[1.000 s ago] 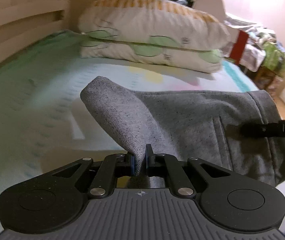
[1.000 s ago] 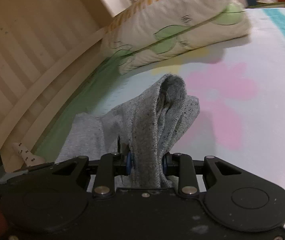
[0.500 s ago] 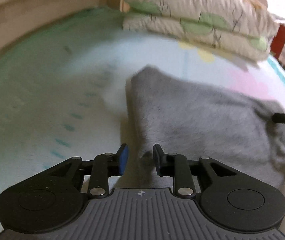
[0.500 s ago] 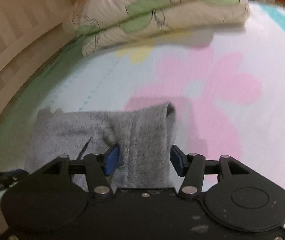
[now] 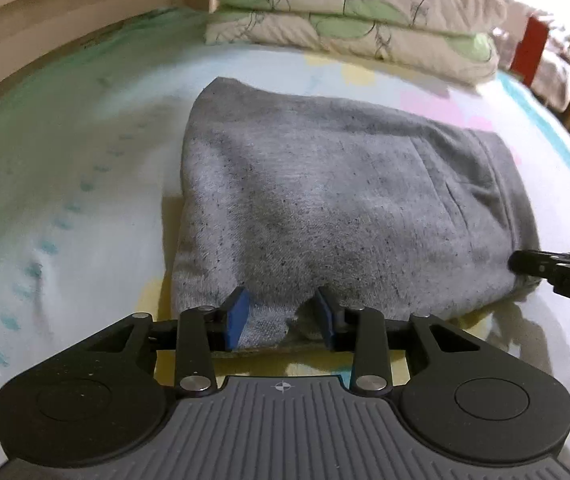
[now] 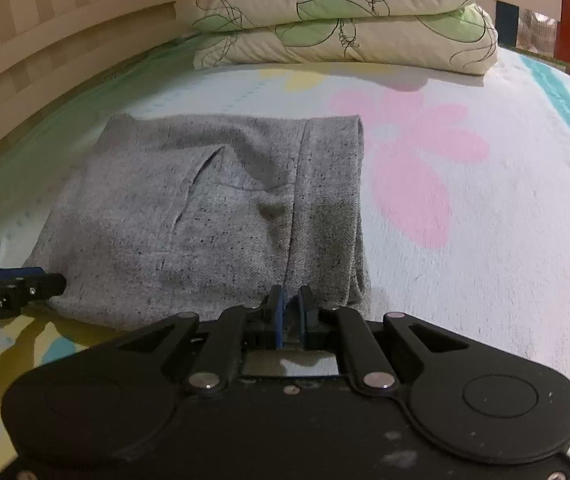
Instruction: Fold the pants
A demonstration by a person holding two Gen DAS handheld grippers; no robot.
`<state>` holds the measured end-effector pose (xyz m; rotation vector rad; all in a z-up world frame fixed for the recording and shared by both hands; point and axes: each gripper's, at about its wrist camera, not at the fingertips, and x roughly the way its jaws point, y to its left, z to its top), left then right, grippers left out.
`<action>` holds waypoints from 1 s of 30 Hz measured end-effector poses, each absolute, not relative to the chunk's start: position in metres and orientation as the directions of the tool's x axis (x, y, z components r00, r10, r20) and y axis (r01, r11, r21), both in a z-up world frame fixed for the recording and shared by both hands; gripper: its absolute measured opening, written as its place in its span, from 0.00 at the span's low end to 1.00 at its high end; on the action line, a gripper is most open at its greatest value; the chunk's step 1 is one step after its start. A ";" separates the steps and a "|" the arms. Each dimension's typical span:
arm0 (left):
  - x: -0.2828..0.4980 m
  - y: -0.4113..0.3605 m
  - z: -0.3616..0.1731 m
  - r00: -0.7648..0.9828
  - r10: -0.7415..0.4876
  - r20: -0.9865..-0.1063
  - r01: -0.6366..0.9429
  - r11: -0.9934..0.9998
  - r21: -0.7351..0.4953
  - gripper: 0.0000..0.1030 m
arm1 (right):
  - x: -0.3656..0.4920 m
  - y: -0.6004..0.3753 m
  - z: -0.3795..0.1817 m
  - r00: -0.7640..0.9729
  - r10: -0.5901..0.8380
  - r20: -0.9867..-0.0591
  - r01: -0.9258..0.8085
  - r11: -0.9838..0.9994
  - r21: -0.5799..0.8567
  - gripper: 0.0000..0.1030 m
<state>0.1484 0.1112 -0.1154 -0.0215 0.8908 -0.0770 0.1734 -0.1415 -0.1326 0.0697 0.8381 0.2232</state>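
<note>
- One pair of grey sweatpants (image 5: 337, 200) lies folded on the floral bedsheet (image 6: 465, 240).
- Two stacked pillows (image 6: 337, 20) at 12 o'clock.
- Left gripper (image 5: 281, 314) released, fingers spread.
- Right gripper (image 6: 289, 312) clenched, nearly closed; whether it pinches cloth, I cannot tell.

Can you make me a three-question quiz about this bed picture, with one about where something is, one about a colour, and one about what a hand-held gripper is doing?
1. Where do the pants lie?
A. On the bed sheet, in front of the pillows
B. On top of the pillows
C. On the floor

2. What colour is the big flower print beside the pants?
A. Blue
B. Pink
C. Black

3. How is the left hand-held gripper right now?
A. Squeezed shut with no cloth near it
B. Out of the picture
C. Open, its blue pads apart at the near edge of the pants

Answers:
1 A, the folded grey pants rest flat on the sheet with the two stacked pillows behind.
2 B, the petals to the right of the pants are pink.
3 C, there is a clear gap between the two pads.
</note>
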 end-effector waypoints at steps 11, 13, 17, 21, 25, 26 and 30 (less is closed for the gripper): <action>0.116 0.097 -0.066 0.640 -0.085 -0.764 0.028 0.996 -0.088 0.35 | 0.128 -0.140 -0.075 0.688 0.227 -0.689 -0.135 0.973 0.186 0.17; 0.104 0.092 -0.058 0.654 -0.054 -0.755 0.005 0.998 -0.067 0.36 | 0.114 -0.139 -0.064 0.700 0.226 -0.678 -0.131 0.973 0.189 0.24; 0.081 0.083 -0.044 0.652 -0.034 -0.758 -0.014 0.998 -0.056 0.37 | 0.084 -0.135 -0.047 0.719 0.221 -0.659 -0.119 0.973 0.198 0.37; 0.062 0.073 -0.035 0.661 -0.005 -0.750 -0.013 1.000 -0.018 0.40 | 0.056 -0.132 -0.034 0.729 0.219 -0.649 -0.109 0.972 0.206 0.44; 0.041 0.060 -0.028 0.696 0.056 -0.716 -0.016 0.998 0.062 0.47 | 0.037 -0.133 -0.023 0.743 0.209 -0.636 -0.094 0.973 0.210 0.49; 0.037 0.057 -0.027 0.704 0.067 -0.708 -0.016 0.997 0.078 0.47 | 0.032 -0.133 -0.020 0.748 0.206 -0.631 -0.091 0.974 0.209 0.50; 0.026 0.051 -0.024 0.704 0.049 -0.708 -0.003 0.998 0.066 0.48 | 0.015 -0.135 -0.012 0.763 0.196 -0.616 -0.088 0.976 0.200 0.54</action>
